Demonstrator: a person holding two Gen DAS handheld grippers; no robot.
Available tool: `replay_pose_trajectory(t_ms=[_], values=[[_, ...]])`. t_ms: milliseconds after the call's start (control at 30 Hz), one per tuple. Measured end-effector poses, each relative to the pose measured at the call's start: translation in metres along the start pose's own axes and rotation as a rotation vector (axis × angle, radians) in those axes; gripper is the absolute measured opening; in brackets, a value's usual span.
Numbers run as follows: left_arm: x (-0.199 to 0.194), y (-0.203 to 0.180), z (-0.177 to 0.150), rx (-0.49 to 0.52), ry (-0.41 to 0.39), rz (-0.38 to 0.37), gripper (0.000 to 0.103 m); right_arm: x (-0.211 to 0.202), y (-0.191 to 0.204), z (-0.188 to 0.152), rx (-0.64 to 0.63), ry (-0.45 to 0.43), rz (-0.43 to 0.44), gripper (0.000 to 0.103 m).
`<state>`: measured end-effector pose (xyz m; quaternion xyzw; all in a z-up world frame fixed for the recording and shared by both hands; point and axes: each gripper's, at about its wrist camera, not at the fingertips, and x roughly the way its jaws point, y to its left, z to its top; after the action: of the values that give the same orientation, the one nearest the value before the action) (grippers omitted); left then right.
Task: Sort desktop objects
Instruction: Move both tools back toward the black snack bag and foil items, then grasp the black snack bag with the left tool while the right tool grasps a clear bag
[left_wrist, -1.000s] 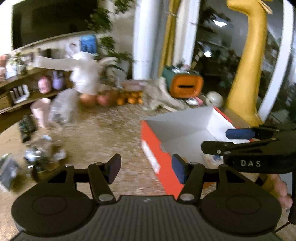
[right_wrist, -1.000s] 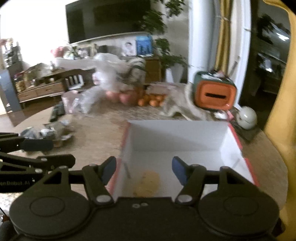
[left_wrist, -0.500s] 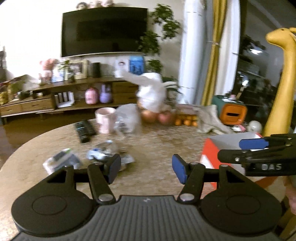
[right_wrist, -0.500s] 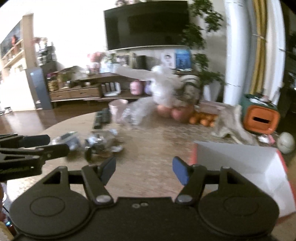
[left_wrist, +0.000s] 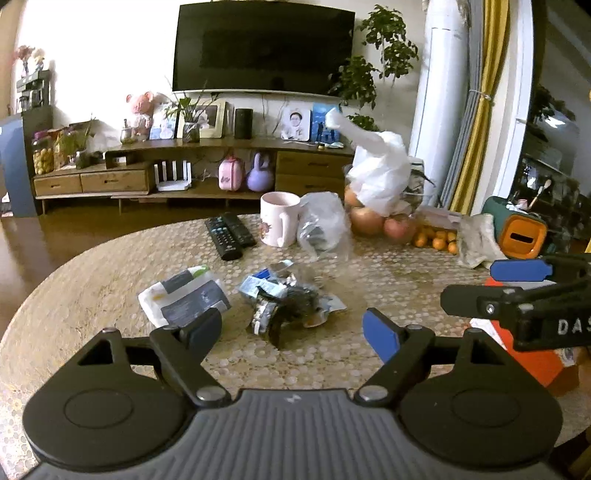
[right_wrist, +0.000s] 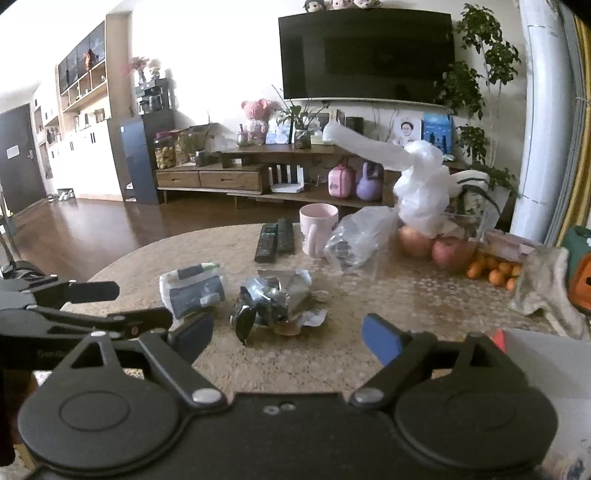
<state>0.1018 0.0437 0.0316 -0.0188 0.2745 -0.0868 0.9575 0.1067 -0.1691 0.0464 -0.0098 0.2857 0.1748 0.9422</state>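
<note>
Both tools swung from box (left_wrist: 532, 354) to wrappers (left_wrist: 288, 299).

**Home living room, no question**

Wall-mounted TV (left_wrist: 264, 46) at 12 o'clock over a long wooden media console (left_wrist: 192, 168) carrying framed photos (left_wrist: 295, 123), a pink plush toy (left_wrist: 142, 107) and a potted plant (right_wrist: 301, 123). Round stone-pattern table (left_wrist: 388, 273) in front: two remotes (left_wrist: 229, 234), pink mug (left_wrist: 279, 219), apples (left_wrist: 365, 221) and small oranges (left_wrist: 436, 238) at 1 o'clock. Right wrist view: wood floor (right_wrist: 85, 225), built-in cabinets (right_wrist: 79, 122) and entry door (right_wrist: 16, 158) at 9–10 o'clock. Curtains (left_wrist: 476, 110) at 2 o'clock.
</note>
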Motion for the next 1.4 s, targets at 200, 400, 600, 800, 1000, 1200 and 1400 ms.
replay_pose_trajectory(t_ms=[200,400,600,800,1000,1200,1400], values=[[0.03,0.013,-0.01,-0.017,0.032,0.033,0.091,0.04,-0.003,0.0,0.0,0.039,-0.001,0.089],[0.069,0.022,-0.018,-0.002,0.035,0.005,0.103,0.082,-0.006,0.001,-0.008,0.062,0.013,0.087],[0.116,0.027,-0.025,0.007,0.069,-0.022,0.103,0.126,-0.008,0.0,-0.02,0.099,0.035,0.086],[0.155,0.031,-0.033,0.017,0.104,-0.024,0.103,0.163,-0.013,-0.005,-0.008,0.132,0.049,0.085],[0.178,0.037,-0.037,0.01,0.102,-0.029,0.103,0.192,-0.014,-0.01,0.001,0.151,0.067,0.083],[0.193,0.041,-0.037,-0.01,0.104,-0.021,0.102,0.211,-0.016,-0.011,0.03,0.162,0.075,0.077],[0.195,0.044,-0.036,-0.021,0.077,-0.052,0.087,0.214,-0.013,-0.013,0.027,0.158,0.103,0.056]])
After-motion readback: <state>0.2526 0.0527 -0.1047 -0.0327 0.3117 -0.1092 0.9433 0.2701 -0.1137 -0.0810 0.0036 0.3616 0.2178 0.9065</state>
